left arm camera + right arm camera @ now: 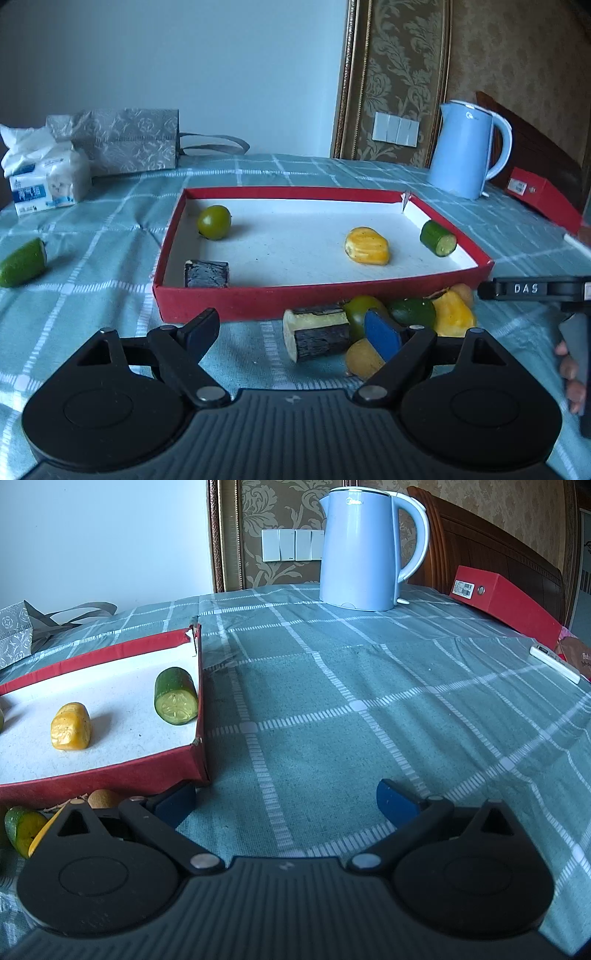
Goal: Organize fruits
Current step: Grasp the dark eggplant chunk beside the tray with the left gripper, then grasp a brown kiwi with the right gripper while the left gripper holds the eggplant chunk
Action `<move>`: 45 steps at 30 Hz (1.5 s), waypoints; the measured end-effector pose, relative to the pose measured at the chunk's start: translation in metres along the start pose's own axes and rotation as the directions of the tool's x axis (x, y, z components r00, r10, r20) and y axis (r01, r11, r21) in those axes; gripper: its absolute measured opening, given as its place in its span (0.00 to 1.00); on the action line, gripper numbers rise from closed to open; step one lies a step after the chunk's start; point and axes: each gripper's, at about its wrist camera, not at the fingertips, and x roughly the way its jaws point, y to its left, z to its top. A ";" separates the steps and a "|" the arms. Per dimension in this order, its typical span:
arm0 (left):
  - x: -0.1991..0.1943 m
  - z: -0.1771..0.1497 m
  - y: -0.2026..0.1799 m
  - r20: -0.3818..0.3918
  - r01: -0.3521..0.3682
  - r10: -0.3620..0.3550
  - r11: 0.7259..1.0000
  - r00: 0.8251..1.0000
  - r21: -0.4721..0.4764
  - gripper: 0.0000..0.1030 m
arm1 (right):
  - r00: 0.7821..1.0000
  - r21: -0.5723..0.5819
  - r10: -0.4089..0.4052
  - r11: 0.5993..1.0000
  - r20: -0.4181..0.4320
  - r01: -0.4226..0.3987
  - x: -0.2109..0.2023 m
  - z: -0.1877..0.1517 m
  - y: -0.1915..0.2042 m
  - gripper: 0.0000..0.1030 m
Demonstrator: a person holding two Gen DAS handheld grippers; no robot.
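Four cut pieces lay inside the red tray [258, 301] on the bench [369, 701]: a green fruit [213, 222], a dark chunk [206, 274], a yellow piece [366, 245] and a cucumber piece [438, 238]. A pile [369, 325] sat just before the tray. The left gripper [291, 332] and right gripper [286, 801] held their fingers apart, gripping nothing.

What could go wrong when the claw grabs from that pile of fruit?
The pieces lie bunched against the red tray, so the open left claw might pinch two or knock one rolling. The purple chunk sits nearest between the fingers. The cucumber piece lying far off could get forgotten.
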 end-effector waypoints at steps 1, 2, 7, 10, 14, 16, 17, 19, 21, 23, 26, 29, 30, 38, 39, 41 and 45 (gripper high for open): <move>0.001 -0.001 -0.003 0.002 -0.020 0.020 1.000 1.000 0.016 0.84 | 1.000 0.000 0.000 1.000 0.000 0.000 0.000 0.000 0.000 1.00; 0.002 -0.001 -0.004 0.003 -0.030 0.029 0.999 1.000 0.024 0.84 | 1.000 0.000 0.000 1.000 0.000 0.000 0.000 0.000 0.000 1.00; 0.007 0.000 0.000 -0.020 -0.069 0.069 0.998 0.997 0.008 0.85 | 1.000 0.000 0.000 1.000 0.000 0.000 0.000 0.000 0.000 1.00; 0.011 0.000 0.009 -0.048 -0.070 0.069 0.997 0.996 -0.025 0.83 | 1.000 0.000 -0.001 1.000 0.000 0.001 0.000 0.000 0.000 1.00; 0.015 0.001 0.009 -0.068 -0.032 0.030 0.999 0.997 -0.028 0.67 | 1.000 -0.001 -0.001 1.000 0.000 0.001 0.000 0.000 0.000 1.00; 0.016 0.001 0.002 -0.069 -0.031 0.032 0.999 0.997 0.017 0.55 | 1.000 0.000 -0.001 1.000 0.000 0.001 0.000 0.000 0.000 1.00; 0.017 0.000 0.000 -0.076 -0.017 0.019 0.999 0.997 0.031 0.49 | 1.000 0.000 -0.001 1.000 0.000 0.001 0.000 0.000 0.000 1.00; 0.018 0.000 -0.002 -0.077 -0.018 0.021 0.999 0.997 0.037 0.49 | 1.000 0.000 -0.001 1.000 0.000 0.001 0.000 0.000 0.000 1.00; 0.018 0.000 0.000 -0.076 -0.013 0.015 1.000 0.997 0.027 0.49 | 1.000 0.000 -0.001 1.000 0.000 0.001 0.000 0.000 0.000 1.00; 0.018 0.000 0.000 -0.074 -0.009 0.011 1.000 0.997 0.028 0.44 | 1.000 0.000 -0.001 1.000 0.000 0.001 0.000 0.000 0.000 1.00; 0.016 -0.001 -0.003 -0.070 0.006 -0.003 0.999 0.998 0.046 0.33 | 1.000 0.000 -0.001 1.000 0.000 0.001 0.000 0.000 0.000 1.00; 0.015 -0.001 -0.003 -0.067 0.005 -0.002 0.999 0.998 0.048 0.33 | 1.000 0.000 -0.001 1.000 0.000 0.001 0.000 0.000 0.000 1.00; 0.015 -0.001 -0.003 -0.067 0.006 -0.003 0.999 0.998 0.047 0.33 | 1.000 0.000 -0.001 1.000 0.000 0.001 0.000 0.000 0.000 1.00; 0.011 -0.001 0.008 -0.062 -0.051 0.051 0.999 0.997 0.012 0.33 | 1.000 0.016 0.015 1.000 0.008 -0.015 0.000 -0.001 -0.003 1.00; 0.011 -0.001 0.009 -0.061 -0.059 0.060 0.998 0.996 0.008 0.33 | 1.000 0.028 0.028 0.999 0.014 -0.028 -0.001 -0.001 -0.005 1.00; 0.010 -0.001 0.012 -0.062 -0.062 0.062 0.998 0.996 -0.002 0.33 | 0.995 0.071 0.088 0.993 0.040 -0.090 -0.006 -0.002 -0.016 1.00; 0.010 0.000 0.011 -0.063 -0.066 0.066 0.998 0.996 0.005 0.33 | 0.939 0.141 0.329 0.929 0.098 -0.341 -0.022 -0.007 -0.033 0.92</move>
